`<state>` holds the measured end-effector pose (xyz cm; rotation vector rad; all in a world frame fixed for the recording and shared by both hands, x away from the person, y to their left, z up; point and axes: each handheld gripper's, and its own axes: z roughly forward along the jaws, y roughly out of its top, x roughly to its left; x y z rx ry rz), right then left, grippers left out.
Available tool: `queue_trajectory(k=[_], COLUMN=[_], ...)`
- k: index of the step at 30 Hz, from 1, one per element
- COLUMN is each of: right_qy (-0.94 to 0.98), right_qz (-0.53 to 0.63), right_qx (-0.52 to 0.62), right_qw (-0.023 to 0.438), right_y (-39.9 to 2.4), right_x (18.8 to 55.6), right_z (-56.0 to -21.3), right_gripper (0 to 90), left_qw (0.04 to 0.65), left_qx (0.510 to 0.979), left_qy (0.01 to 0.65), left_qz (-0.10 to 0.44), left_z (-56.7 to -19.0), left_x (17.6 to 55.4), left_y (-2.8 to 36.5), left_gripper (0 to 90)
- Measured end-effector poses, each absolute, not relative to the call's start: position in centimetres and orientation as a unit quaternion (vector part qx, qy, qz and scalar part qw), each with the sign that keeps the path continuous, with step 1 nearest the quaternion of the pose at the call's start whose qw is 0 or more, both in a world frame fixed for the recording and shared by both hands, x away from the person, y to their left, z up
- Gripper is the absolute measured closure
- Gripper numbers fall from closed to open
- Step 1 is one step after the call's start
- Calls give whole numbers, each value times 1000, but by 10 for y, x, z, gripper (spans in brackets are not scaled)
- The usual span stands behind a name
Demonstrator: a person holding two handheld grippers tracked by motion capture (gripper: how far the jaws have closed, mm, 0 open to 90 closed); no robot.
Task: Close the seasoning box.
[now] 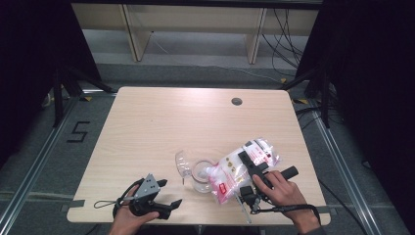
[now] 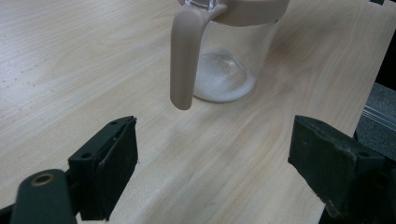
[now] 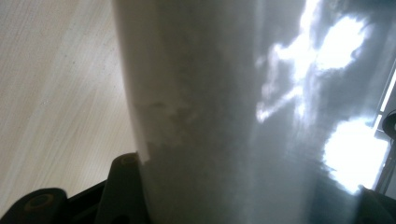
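The right gripper [image 1: 250,169] grips the bag [image 1: 244,166], tilted over the jar [image 1: 201,175]. The left gripper [image 1: 169,193], released, rests near left.

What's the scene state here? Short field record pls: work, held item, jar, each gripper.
work: pouring white granules from a bag into a jar
held item: plastic bag, tilted, mouth down toward the jar, clamped in the right gripper
jar: clear jar with tan handle, upright on the table, a little white powder in the bottom
lid: clear, flipped open
left gripper: jaws wide apart, nothing between them, low over the table short of the handle
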<state>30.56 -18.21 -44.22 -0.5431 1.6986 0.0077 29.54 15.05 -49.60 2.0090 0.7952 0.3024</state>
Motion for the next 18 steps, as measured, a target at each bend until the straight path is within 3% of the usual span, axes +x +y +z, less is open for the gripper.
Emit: queue_trajectory(k=[18], right_qy=[738], right_qz=[4], right_qx=[-233], right_qw=[633], right_y=[-187], right_x=[309], right_z=[-440], right_gripper=[532], left_qw=[462], left_qx=[817], left_qy=[321], left_qz=[124], left_z=[-495], left_x=[295], left_y=[151], left_gripper=[153])
